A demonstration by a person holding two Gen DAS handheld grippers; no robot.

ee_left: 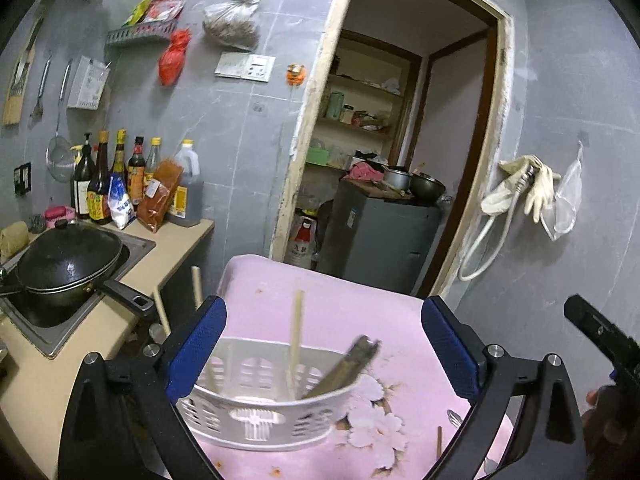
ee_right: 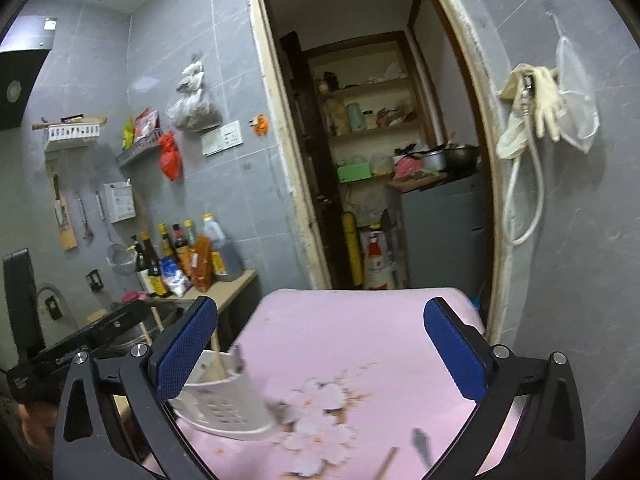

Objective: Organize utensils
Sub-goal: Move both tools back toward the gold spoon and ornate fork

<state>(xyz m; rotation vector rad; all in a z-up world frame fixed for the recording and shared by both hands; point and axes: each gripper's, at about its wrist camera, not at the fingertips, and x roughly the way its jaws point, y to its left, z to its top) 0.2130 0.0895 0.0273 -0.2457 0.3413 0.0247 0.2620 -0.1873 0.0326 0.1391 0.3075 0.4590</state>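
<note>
A: What sits at the far left in the left wrist view?

B: A black wok [ee_left: 66, 266] with a lid rests in the sink [ee_left: 136, 246] of the tan counter [ee_left: 176, 248]. Behind it a row of bottles [ee_left: 120, 178] stands against the grey wall.

A: And in the middle?

B: The left claw [ee_left: 324, 354] has its blue pads spread wide, with nothing pressed between them. Below and between them lies the pink table [ee_left: 360, 304] with a flower print. A white basket [ee_left: 260, 396] stands on it, near the front edge. A pale chopstick [ee_left: 297, 332] leans upright in the basket, and a dark, blurred utensil [ee_left: 348, 364] slants over its right rim.

A: Anything to the right of that?

B: A bit of metal [ee_left: 454, 418] and a wooden stick [ee_left: 439, 440] lie loose on the table, beside the right finger. Past the doorway, pale gloves [ee_left: 524, 184] hang on the wall.

A: What about the other camera?

B: The right claw [ee_right: 320, 356] is also wide open and holds nothing. The basket [ee_right: 228, 404] sits at its left pad, partly hidden behind it. A stick [ee_right: 388, 462] and a dark utensil [ee_right: 422, 446] lie loose on the table [ee_right: 360, 320] near the bottom.
</note>
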